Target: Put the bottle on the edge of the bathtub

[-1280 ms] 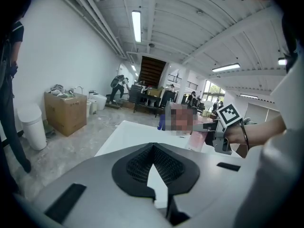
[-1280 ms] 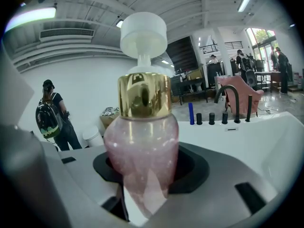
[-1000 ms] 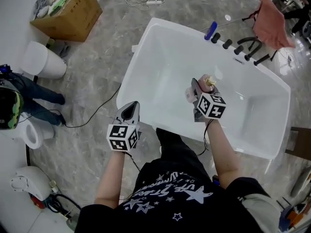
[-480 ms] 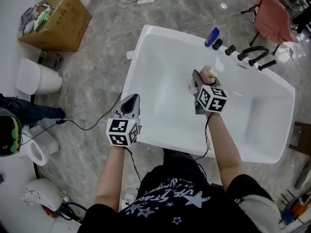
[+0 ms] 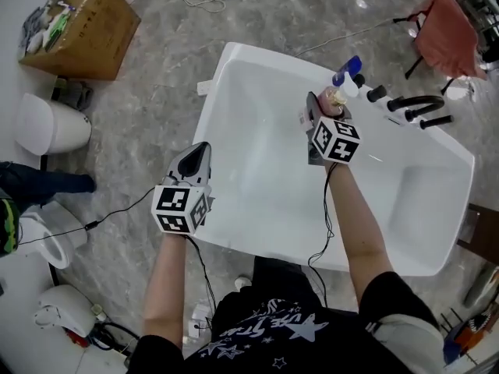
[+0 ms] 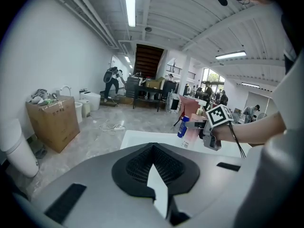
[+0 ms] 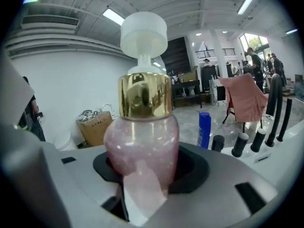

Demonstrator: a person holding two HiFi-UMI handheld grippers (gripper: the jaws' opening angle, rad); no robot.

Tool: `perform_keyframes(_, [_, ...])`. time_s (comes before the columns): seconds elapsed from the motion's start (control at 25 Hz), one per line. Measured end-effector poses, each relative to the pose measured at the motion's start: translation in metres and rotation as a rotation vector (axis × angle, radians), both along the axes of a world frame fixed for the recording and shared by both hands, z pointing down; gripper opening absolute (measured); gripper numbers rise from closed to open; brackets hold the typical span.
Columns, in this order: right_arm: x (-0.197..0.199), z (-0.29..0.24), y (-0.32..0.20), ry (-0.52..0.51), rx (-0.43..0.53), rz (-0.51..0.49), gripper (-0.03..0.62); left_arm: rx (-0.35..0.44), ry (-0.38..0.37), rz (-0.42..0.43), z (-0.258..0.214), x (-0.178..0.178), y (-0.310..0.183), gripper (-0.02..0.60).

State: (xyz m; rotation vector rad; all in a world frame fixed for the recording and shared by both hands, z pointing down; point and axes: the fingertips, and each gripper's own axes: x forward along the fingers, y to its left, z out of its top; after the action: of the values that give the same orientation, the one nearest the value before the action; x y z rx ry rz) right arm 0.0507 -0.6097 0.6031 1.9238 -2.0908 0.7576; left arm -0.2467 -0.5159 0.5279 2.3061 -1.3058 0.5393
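A pink bottle [image 5: 336,98] with a gold collar and white pump top stands upright in my right gripper [image 5: 323,109], which is shut on it. In the right gripper view the bottle [image 7: 142,141] fills the middle between the jaws. It hangs over the white bathtub [image 5: 212,111], close to the far rim, beside a blue bottle [image 5: 348,67] that stands on that rim. My left gripper [image 5: 198,153] hovers at the tub's near left rim with its jaws together and nothing in them. In the left gripper view, the left gripper [image 6: 154,175] points across the tub at the right hand.
Black faucet knobs and a spout [image 5: 413,104] line the far rim right of the blue bottle. On the floor to the left are a cardboard box [image 5: 82,26], a white bin [image 5: 43,123] and cables [image 5: 117,209]. A pink cloth [image 5: 448,33] hangs on a chair beyond the tub.
Both hands have moved forward over the tub. The right gripper has carried the pink bottle toward the far rim, up next to the blue bottle. The left gripper has shifted left along the near rim.
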Motion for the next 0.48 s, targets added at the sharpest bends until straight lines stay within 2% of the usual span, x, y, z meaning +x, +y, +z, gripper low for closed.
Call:
perform_keyframes(0.32, [0.023, 0.02, -0.073, 0.075, 0.033, 0.086, 0.215, -0.009, 0.021, -0.003, 0.022, 0.004, -0.043, 0.015])
perform_keyframes(0.48, [0.034, 0.027, -0.1, 0.113, 0.047, 0.124, 0.215, -0.027, 0.018, 0.039, 0.037, 0.015, -0.054, 0.015])
